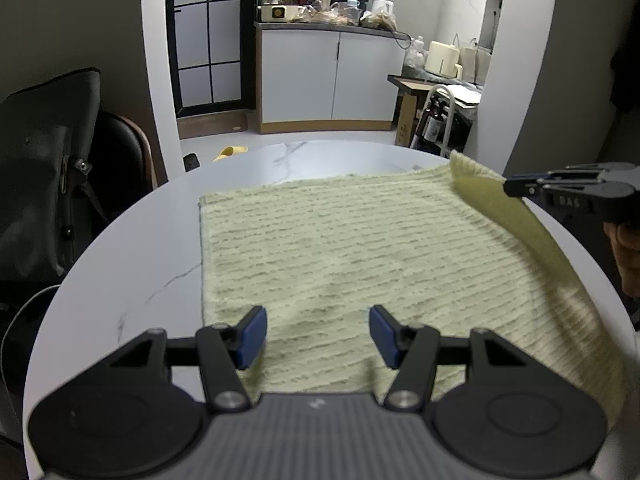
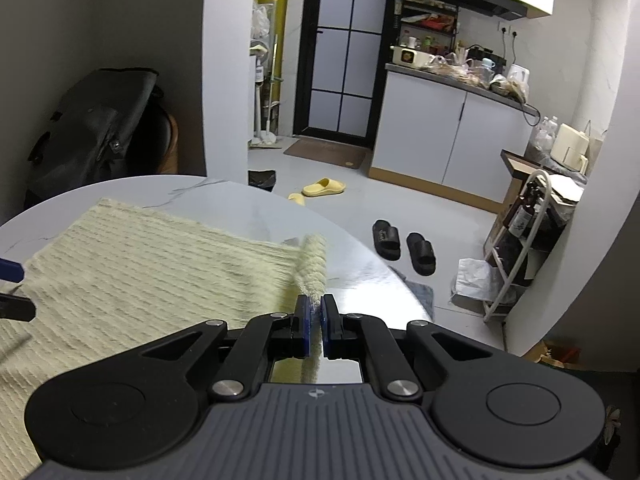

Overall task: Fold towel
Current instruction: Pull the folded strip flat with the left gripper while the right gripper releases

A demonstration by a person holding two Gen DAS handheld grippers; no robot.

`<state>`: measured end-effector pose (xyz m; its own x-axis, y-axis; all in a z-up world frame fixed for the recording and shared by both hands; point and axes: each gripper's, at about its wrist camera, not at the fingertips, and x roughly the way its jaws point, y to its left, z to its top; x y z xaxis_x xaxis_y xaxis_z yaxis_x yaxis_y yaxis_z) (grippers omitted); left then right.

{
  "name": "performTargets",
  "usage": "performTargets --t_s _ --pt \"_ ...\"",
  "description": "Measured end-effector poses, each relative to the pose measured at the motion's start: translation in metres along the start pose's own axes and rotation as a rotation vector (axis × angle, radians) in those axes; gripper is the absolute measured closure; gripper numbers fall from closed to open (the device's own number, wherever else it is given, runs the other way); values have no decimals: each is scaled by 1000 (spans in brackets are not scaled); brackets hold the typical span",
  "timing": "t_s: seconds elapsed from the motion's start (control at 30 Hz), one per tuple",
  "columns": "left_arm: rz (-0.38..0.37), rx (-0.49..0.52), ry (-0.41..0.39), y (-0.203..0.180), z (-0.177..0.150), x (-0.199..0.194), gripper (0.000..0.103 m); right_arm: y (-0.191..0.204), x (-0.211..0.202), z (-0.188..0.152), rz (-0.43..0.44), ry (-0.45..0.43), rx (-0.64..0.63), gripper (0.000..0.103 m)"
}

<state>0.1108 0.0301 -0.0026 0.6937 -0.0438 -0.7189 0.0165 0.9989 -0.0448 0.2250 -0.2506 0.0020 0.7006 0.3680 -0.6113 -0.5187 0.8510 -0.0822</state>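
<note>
Dark bag [image 1: 44, 176] on chair far left, off the round white table [image 1: 132, 248]. Pale green towel [image 1: 328, 252] spread flat mid-table. Left gripper [image 1: 318, 336] over near edge of towel, jaws apart, nothing between pads. Right gripper [image 2: 315, 320] pinched tight on towel's right edge, that edge lifted off table and curling inward

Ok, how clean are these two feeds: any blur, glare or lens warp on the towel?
Left wrist view: the towel is sharp mid-table, but its lifted right edge smears with motion blur; the fisheye bows the table rim. Right wrist view: blur on the towel near the right gripper, and a glare sheen on the bare tabletop beyond.
</note>
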Motion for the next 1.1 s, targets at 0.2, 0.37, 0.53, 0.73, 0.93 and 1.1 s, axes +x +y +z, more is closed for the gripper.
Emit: performTargets --t_s 0.2,0.37,0.53,0.73,0.93,1.1 --pt "23 -10 -4 -1 -1 -1 41 -15 4 -9 -32 23 31 95" --pt "30 -14 -18 -3 -3 -5 37 -19 4 -12 -59 29 26 94" --pt "22 -25 -20 -1 -9 -7 36 -15 0 -7 -59 10 8 94" --pt "20 -21 -30 2 -13 -12 35 9 -1 0 30 -19 -43 94" --pt "43 -39 -34 13 -15 -14 34 22 11 0 54 18 -66 94" --pt "50 -58 -38 19 -14 -13 34 19 19 -1 63 41 -55 94"
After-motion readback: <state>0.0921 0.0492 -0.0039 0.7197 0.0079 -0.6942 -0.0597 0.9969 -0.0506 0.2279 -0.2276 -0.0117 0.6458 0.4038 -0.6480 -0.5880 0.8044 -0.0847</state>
